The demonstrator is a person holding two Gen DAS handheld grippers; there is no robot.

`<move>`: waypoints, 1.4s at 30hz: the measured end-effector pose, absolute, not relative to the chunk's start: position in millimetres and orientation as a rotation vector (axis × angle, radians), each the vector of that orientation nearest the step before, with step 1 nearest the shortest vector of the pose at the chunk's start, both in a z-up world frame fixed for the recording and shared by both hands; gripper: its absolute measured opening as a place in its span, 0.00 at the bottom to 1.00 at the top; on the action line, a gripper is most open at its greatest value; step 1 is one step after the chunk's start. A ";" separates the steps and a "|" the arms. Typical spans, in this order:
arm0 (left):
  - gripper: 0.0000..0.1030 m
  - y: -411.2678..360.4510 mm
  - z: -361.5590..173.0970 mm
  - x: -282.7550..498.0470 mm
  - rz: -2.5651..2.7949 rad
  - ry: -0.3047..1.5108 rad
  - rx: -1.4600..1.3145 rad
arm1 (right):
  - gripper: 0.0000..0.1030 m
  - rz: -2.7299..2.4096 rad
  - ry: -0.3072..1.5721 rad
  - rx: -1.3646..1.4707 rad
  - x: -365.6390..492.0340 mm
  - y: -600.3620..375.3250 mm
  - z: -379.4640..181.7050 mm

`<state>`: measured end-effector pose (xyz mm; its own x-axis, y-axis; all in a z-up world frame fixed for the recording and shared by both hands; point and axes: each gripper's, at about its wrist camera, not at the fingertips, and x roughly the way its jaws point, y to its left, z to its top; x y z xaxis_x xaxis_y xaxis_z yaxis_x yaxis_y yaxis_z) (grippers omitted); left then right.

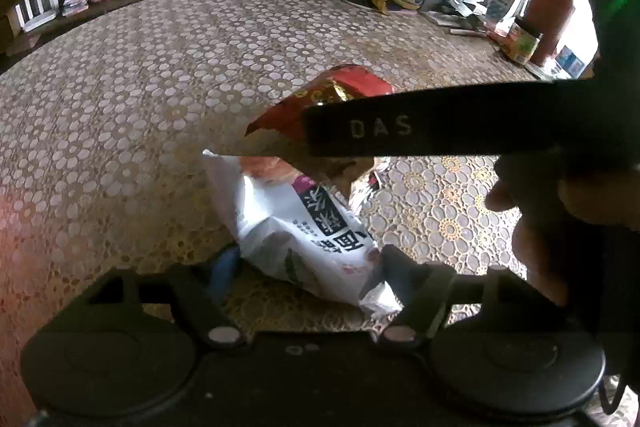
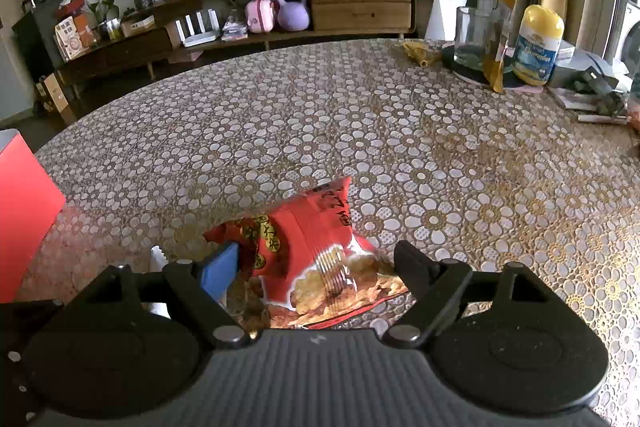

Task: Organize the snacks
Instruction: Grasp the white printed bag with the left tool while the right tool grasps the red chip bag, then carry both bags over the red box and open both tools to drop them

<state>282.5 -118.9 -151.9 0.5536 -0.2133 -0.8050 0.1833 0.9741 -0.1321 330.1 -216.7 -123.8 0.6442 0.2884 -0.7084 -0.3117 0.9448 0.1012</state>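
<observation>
The white snack packet (image 1: 296, 227) lies on the patterned tablecloth (image 1: 140, 87), printed with black characters, one end between the fingers of the left gripper (image 1: 308, 267). The right finger meets the packet's crumpled corner; the blue-padded left finger (image 1: 224, 267) stands just beside its edge, and whether the pads actually press on the packet cannot be told. The red snack packet (image 2: 308, 239) lies beside the white one, tilted up at its far end, its near end between the spread fingers of the right gripper (image 2: 316, 267), with clear gaps on both sides. In the left wrist view a black bar marked DAS (image 1: 420, 127) crosses over the red packet, with a hand (image 1: 552, 223) gripping black hardware at the right. A glass (image 2: 474, 35), a yellow-capped bottle (image 2: 538, 43) and a yellow pouch (image 2: 500, 27) stand at the table's far right. A red box (image 2: 24, 215) sits at the left edge.
</observation>
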 end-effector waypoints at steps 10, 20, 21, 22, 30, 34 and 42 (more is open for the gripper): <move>0.61 -104.4 -149.7 274.2 -0.208 0.952 -0.049 | 0.57 0.335 0.787 -0.014 317.5 -219.1 -118.1; 0.61 -77.5 -138.7 252.5 -0.183 0.942 -0.104 | 0.50 0.306 0.782 0.043 282.0 -225.9 -104.8; 0.61 -75.1 -137.0 249.8 -0.179 0.942 -0.110 | 0.50 0.304 0.783 0.044 276.6 -225.1 -103.8; 0.61 -72.2 -135.2 246.4 -0.177 0.941 -0.116 | 0.50 0.306 0.782 0.049 271.2 -224.9 -102.3; 0.61 -51.6 -113.1 214.8 -0.180 0.903 -0.115 | 0.50 0.310 0.766 0.067 223.0 -220.4 -78.7; 0.61 -39.2 -98.5 196.0 -0.185 0.878 -0.119 | 0.50 0.319 0.748 0.075 198.9 -214.4 -64.3; 0.61 -13.6 -73.2 157.9 -0.168 0.837 -0.114 | 0.50 0.355 0.738 0.104 158.3 -195.0 -39.1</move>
